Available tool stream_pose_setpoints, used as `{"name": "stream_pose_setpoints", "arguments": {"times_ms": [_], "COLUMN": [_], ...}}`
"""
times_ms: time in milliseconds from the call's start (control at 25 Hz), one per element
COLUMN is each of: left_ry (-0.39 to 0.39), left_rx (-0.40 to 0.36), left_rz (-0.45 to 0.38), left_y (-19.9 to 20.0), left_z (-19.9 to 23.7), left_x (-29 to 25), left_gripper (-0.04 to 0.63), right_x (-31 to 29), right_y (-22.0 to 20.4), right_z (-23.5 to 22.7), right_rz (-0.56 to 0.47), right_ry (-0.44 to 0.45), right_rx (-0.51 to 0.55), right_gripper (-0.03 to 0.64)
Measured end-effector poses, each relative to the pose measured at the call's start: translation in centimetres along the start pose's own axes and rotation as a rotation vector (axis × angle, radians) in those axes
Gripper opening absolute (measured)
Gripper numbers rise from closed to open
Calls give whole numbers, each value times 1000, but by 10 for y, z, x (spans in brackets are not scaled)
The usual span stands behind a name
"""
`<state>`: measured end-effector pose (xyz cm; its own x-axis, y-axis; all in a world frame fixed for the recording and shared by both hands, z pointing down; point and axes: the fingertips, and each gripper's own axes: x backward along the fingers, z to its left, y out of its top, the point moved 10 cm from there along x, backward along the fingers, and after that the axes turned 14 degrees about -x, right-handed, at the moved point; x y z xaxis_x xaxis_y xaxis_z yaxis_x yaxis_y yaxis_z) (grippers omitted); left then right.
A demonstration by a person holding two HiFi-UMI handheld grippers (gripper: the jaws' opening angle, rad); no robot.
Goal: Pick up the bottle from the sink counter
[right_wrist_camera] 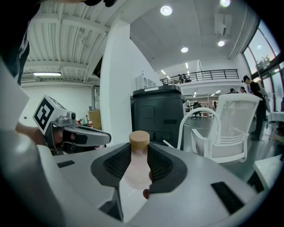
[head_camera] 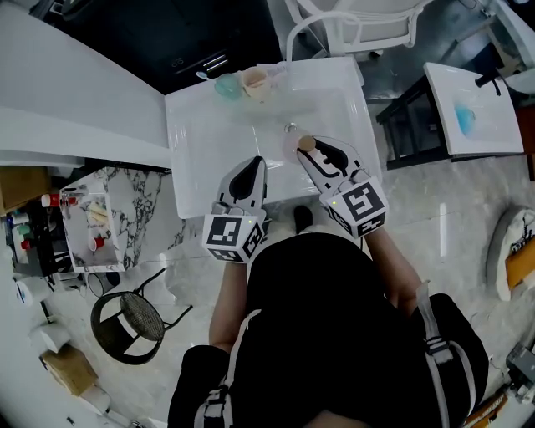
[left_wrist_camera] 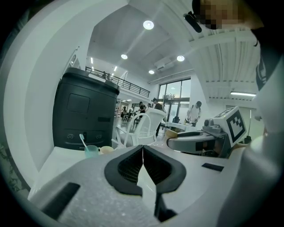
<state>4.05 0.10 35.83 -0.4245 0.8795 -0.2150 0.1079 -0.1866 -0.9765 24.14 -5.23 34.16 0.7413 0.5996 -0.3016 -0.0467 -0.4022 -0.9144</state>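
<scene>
A pale pink bottle [right_wrist_camera: 137, 170] with a tan cap stands upright between the pads of my right gripper [right_wrist_camera: 138, 165], which is shut on its body. In the head view the bottle [head_camera: 303, 144] shows over the white sink counter [head_camera: 201, 142], at the tips of my right gripper [head_camera: 313, 150]. Whether it rests on the counter or hangs above it I cannot tell. My left gripper [head_camera: 251, 170] hovers beside it to the left, over the counter's front part. Its jaws [left_wrist_camera: 143, 166] are shut with nothing between them.
A teal cup [head_camera: 226, 86] holding a toothbrush and a beige cup [head_camera: 255, 81] stand at the counter's far edge. A drain fitting [head_camera: 290, 128] sits just beyond the bottle. A white chair [head_camera: 351, 25] stands behind the counter, a second white basin [head_camera: 468, 109] to the right.
</scene>
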Motion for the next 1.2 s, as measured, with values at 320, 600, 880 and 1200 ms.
{"name": "stream_pose_setpoints", "arguments": {"times_ms": [320, 600, 880, 1200], "left_ry": [18, 34, 22, -11], "left_rx": [8, 8, 11, 3], "left_rz": [-5, -5, -9, -15], "left_y": [-7, -11, -14, -12], "left_z": [-20, -24, -18, -14], "left_x": [6, 22, 37, 65], "left_gripper": [20, 20, 20, 20], "right_x": [21, 28, 28, 43], "right_y": [-14, -22, -23, -24], "right_z": [-6, -4, 12, 43], "right_rz": [4, -7, -20, -49], "right_ry": [-6, -22, -36, -68], "right_rx": [-14, -21, -21, -42], "right_gripper": [120, 120, 120, 120]}}
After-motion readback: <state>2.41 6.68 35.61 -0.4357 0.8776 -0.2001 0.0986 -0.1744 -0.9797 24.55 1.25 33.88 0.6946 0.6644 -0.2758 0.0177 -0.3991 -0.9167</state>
